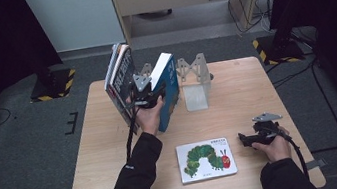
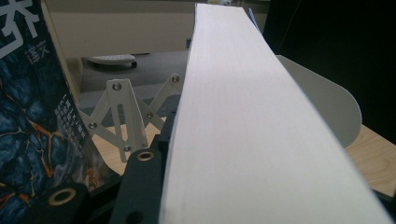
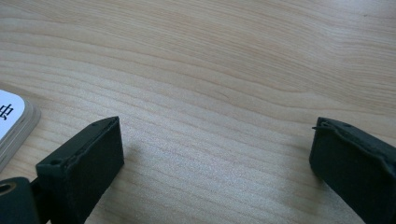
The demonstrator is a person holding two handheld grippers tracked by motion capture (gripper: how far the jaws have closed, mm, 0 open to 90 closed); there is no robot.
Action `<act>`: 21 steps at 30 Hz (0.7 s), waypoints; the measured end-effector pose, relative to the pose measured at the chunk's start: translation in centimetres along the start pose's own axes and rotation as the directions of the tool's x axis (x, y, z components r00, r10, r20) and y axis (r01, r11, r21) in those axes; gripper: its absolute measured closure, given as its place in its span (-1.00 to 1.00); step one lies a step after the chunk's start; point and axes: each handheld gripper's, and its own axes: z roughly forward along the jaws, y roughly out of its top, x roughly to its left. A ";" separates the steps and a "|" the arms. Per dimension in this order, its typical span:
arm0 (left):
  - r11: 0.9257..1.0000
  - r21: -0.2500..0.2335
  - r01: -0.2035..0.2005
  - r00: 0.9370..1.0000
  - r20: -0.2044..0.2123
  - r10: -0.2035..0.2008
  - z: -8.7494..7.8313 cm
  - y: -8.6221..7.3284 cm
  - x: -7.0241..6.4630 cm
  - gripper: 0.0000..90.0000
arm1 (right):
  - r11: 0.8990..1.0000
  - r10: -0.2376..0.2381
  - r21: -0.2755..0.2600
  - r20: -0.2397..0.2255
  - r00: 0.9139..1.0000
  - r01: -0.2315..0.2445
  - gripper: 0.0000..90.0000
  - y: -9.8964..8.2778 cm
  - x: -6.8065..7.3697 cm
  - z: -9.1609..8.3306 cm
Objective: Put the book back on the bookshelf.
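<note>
A thick blue book [image 1: 168, 92] stands tilted on the table, its white page edge [image 2: 243, 130] running up between my left gripper's jaws. My left gripper [image 1: 149, 97] is shut on it, with one black finger [image 2: 140, 182] pressed against its left side. Just left of it, dark-covered books [image 1: 121, 76] lean in the expanding metal rack [image 1: 193, 70]. A caterpillar picture book [image 1: 205, 159] lies flat near the front edge. To its right my right gripper [image 1: 251, 137] rests low over the wood, open [image 3: 215, 154] with nothing between its fingers; the picture book's corner [image 3: 11, 121] lies to its left.
The rack's scissor links [image 2: 126, 116] and a white divider plate [image 1: 196, 98] stand just right of the blue book. The wooden table [image 1: 237, 94] has bare surface at right and front left. Black stands and cables sit on the floor around it.
</note>
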 end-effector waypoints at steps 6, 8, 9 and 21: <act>1.000 -0.006 0.022 1.000 -0.020 -0.022 1.2 0.3 -0.7 0.29 | 1.000 0.000 0.000 -0.001 1.000 0.000 -0.93 0.0 0.0 0.0; 1.000 -0.007 0.025 0.999 -0.030 -0.025 1.7 0.5 -1.0 0.29 | 1.000 0.000 0.000 -0.001 1.000 0.000 -0.93 0.0 0.0 0.0; 1.000 -0.009 0.024 0.999 -0.033 -0.025 1.9 0.5 -1.1 0.29 | 1.000 -0.001 0.000 -0.001 1.000 0.001 -0.93 0.0 0.0 0.0; 0.999 -0.030 0.021 1.000 0.009 -0.021 1.0 -0.7 -1.0 0.22 | 1.000 0.002 0.000 -0.001 1.000 -0.002 -0.93 0.0 0.0 0.0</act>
